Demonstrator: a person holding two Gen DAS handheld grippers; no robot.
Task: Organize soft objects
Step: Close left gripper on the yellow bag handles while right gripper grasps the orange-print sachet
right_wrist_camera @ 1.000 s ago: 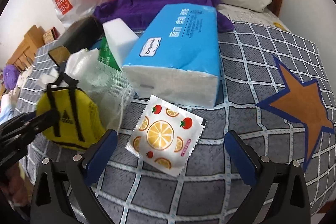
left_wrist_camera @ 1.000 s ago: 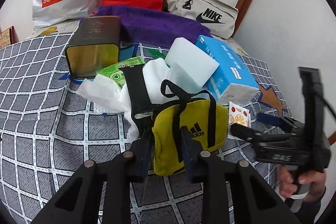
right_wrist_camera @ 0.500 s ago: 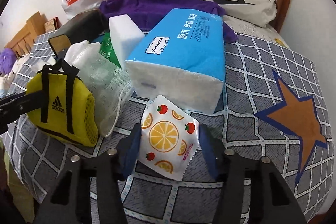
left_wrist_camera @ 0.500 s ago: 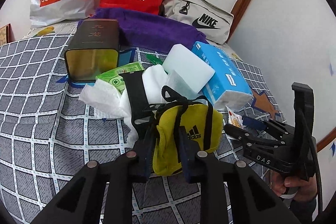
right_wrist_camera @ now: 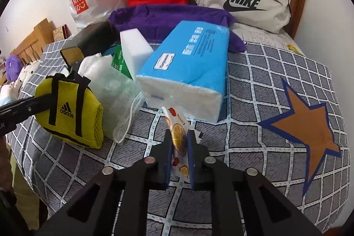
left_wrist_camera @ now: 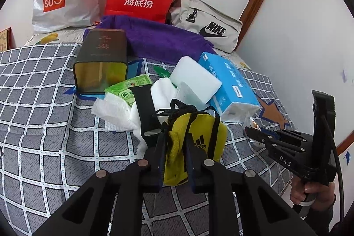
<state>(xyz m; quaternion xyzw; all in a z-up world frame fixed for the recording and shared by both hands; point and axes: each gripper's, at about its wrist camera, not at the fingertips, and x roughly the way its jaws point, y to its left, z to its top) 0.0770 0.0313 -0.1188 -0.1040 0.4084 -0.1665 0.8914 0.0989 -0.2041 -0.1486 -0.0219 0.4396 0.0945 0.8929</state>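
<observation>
Soft yellow mesh pouch (left_wrist_camera: 197,145) and crinkly fruit-print sachet (right_wrist_camera: 179,143), each claw-pinched

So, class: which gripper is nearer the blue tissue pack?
Right. The right gripper pinches the fruit-print packet just before the blue tissue pack; the left gripper squeezes the yellow pouch, farther off.

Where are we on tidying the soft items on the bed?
Nothing looks sorted yet. In hand: the left claw is closing on the yellow pouch, and the right claw is shut on the fruit-print packet. Left in the pile: the blue tissue pack, white sponge, mesh bag and green wipes.
</observation>
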